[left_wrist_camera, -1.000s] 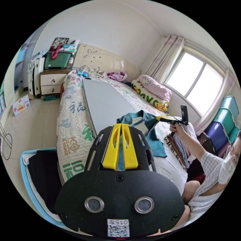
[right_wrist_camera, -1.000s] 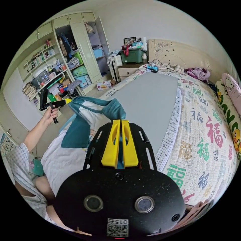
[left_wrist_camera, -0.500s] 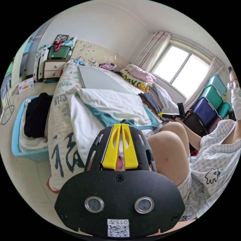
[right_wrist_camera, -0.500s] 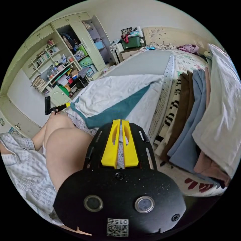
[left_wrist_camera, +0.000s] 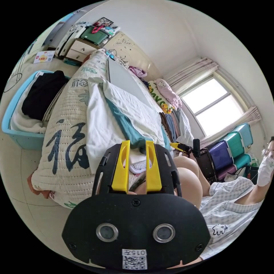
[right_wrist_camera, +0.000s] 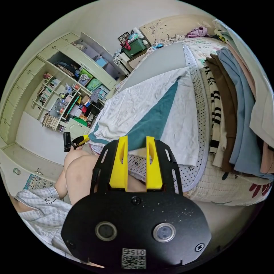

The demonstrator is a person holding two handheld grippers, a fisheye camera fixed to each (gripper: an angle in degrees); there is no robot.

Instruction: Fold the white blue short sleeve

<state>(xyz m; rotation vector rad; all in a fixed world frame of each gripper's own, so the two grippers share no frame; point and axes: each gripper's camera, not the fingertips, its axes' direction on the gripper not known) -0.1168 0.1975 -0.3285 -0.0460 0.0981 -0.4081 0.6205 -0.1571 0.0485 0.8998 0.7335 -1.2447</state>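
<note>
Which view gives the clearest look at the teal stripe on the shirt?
The right gripper view: the shirt lies spread across the bed there, and the teal stripe runs in plain sight down to the open right tool. The left gripper view shows the stripe foreshortened, partly under a white fold.

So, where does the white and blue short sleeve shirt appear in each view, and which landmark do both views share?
Left gripper view: the shirt lies spread on the bed's near end, just above the open left gripper, in the picture's middle.
Right gripper view: the shirt lies in the picture's middle, above the open right gripper, left of the stacked clothes.
Shared landmark: the grey board on the bed beyond the shirt.
</note>
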